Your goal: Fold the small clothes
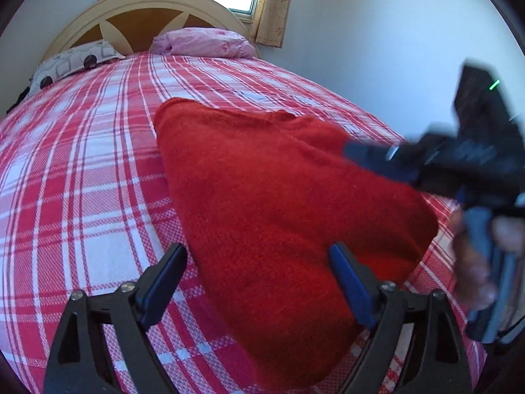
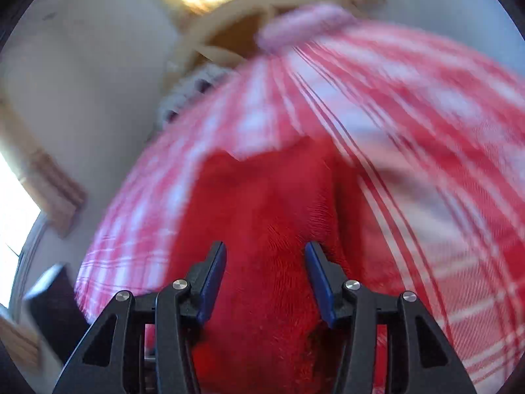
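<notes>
Garment: folded red knitted woollen cloth [image 1: 279,203] on red-white plaid bedspread [image 1: 82,170]
Left gripper [image 1: 259,262]: spread wide, empty, cloth just ahead
Right gripper [image 2: 265,262]: parted, empty, above cloth

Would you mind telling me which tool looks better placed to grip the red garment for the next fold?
Probably the left tool: its view is sharp, and its wide-open jaws straddle the near left edge of the red garment. The right tool hangs open above the cloth, its view motion-blurred.

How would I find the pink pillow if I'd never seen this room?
Start at the big bed with the red-and-white checked cover and look up to the curved headboard. The pink pillow lies there, nearer the window. Its neighbour, the other pillow, is grey-white with dark spots.
</notes>
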A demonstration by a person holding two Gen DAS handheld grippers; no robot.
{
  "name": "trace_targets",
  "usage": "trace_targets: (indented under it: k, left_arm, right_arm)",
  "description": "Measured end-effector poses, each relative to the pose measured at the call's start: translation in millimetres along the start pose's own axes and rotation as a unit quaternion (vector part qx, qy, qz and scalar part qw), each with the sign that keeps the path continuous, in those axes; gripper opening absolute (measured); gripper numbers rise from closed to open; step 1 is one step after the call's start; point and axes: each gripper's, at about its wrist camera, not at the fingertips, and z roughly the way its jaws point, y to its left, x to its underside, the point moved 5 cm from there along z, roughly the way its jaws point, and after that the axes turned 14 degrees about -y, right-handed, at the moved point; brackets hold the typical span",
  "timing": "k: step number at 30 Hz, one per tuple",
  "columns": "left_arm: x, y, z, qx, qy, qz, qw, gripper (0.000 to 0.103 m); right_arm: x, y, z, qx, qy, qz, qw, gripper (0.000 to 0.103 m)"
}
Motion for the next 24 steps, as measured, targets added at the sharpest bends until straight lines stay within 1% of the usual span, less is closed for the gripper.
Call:
trace_targets:
  k: [2, 3, 8, 9, 10, 11, 13, 16, 17, 20, 23, 24]
  left_arm:
    - [2.7, 0.7, 2.1, 0.009, 0.009, -0.005, 0.9999, 0.097]
    - [3.3, 0.7, 2.7, 0.012, 0.011, -0.007, 0.9998, 0.097]
    - [5.6, 3.0, 3.7, 0.013, 0.021, -0.009, 0.9997, 0.1]
    - [8.1, 3.3, 1.5, 0.011, 0.022, -0.011, 0.9996, 0.101]
    - [9.4, 5.3, 0.1, 0.008, 0.025, -0.015, 0.9995, 0.101]
    - [10.0, 6.9, -1.3, 0.008, 0.025, -0.019, 0.9995, 0.101]
    - [12.3, 10.2, -5.9, 0.008, 0.022, -0.028, 0.9993, 0.102]
    - [12.0, 9.8, -12.2, 0.005, 0.011, -0.031, 0.9994, 0.102]
    - [11.1, 8.9, -13.9, 0.0, 0.006, -0.027, 0.9996, 0.102]
    - [9.8, 6.3, -18.4, -0.02, -0.005, -0.01, 0.9997, 0.103]
    - [10.4, 4.6, -19.6, -0.026, -0.008, 0.0, 0.9996, 0.103]
    - [10.1, 6.5, -17.6, -0.027, -0.006, 0.0, 0.9996, 0.103]
  right_arm:
    - [3.9, -9.9, -6.5, -0.027, -0.032, 0.009, 0.999, 0.05]
    - [7.4, -11.6, -10.3, -0.03, -0.034, 0.002, 0.999, 0.05]
    - [8.5, -4.3, -25.3, 0.0, -0.042, -0.049, 0.998, 0.05]
    - [9.2, -3.7, -34.7, 0.012, -0.051, -0.055, 0.997, 0.051]
    - [9.6, -3.0, -48.1, 0.037, -0.068, -0.064, 0.995, 0.051]
    - [11.8, -3.8, -56.8, 0.046, -0.078, -0.069, 0.993, 0.051]
    - [19.8, 7.9, -74.9, 0.032, -0.092, -0.085, 0.992, 0.051]
    - [33.7, 29.4, -85.9, 0.027, -0.101, -0.143, 0.984, 0.051]
    - [39.1, 36.1, -88.2, 0.029, -0.102, -0.163, 0.981, 0.051]
    - [50.9, 46.7, -91.7, 0.057, -0.113, -0.21, 0.969, 0.051]
    - [52.7, 52.4, -97.4, 0.056, -0.127, -0.217, 0.966, 0.051]
    - [53.8, 55.3, -96.2, 0.054, -0.124, -0.222, 0.966, 0.051]
